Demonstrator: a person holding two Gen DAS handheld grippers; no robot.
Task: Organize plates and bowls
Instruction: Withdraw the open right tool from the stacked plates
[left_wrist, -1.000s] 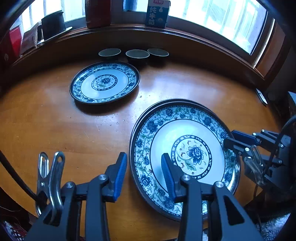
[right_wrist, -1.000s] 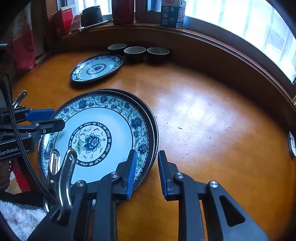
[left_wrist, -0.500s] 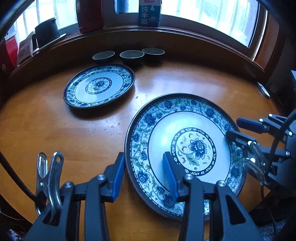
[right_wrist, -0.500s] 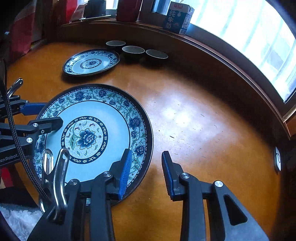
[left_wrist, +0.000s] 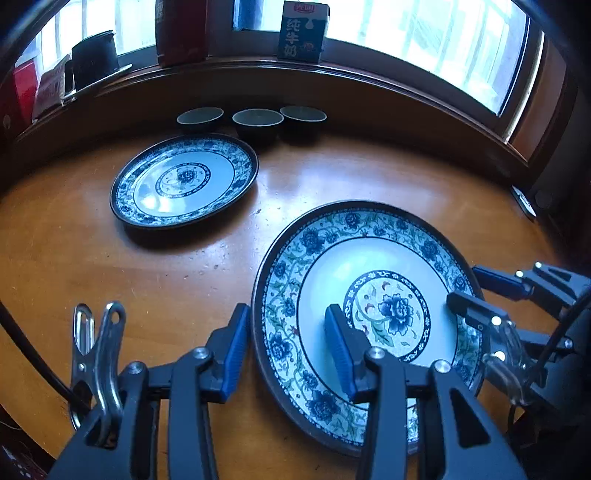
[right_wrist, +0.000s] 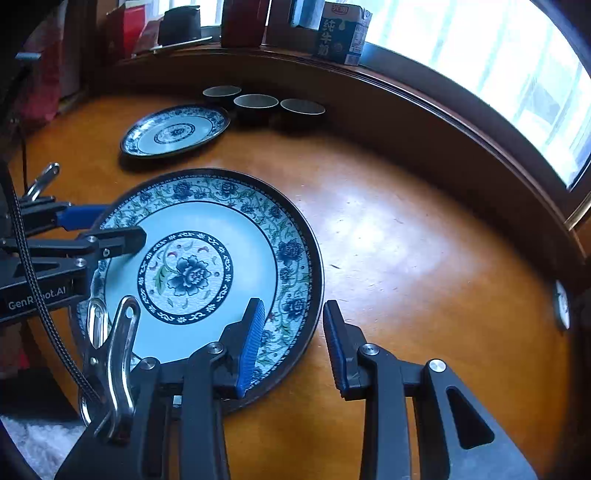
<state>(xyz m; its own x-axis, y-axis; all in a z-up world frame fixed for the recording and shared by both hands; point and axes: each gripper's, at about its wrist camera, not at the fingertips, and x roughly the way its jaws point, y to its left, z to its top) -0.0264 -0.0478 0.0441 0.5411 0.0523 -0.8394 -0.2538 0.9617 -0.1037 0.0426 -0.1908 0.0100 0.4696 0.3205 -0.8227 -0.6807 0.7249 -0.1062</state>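
Left wrist view: both grippers, left (left_wrist: 286, 343) and right (right_wrist: 293, 343), gape astride the large blue-and-white floral porcelain plate (left_wrist: 373, 258); smaller matching plate (left_wrist: 184, 181) and three dark bowls (left_wrist: 256, 118) probably await stacking

- The near rim of the large plate (left_wrist: 295, 369) is hidden behind the left gripper (left_wrist: 286, 347) in the left wrist view.
- In the right wrist view, that plate's left rim lies under the other gripper's fingers (right_wrist: 118, 238).
- The red box (left_wrist: 181, 29) on the windowsill is cut off at the top edge.
- The small round object (right_wrist: 561, 304) at the counter (right_wrist: 424, 240) edge is too blurred to identify.
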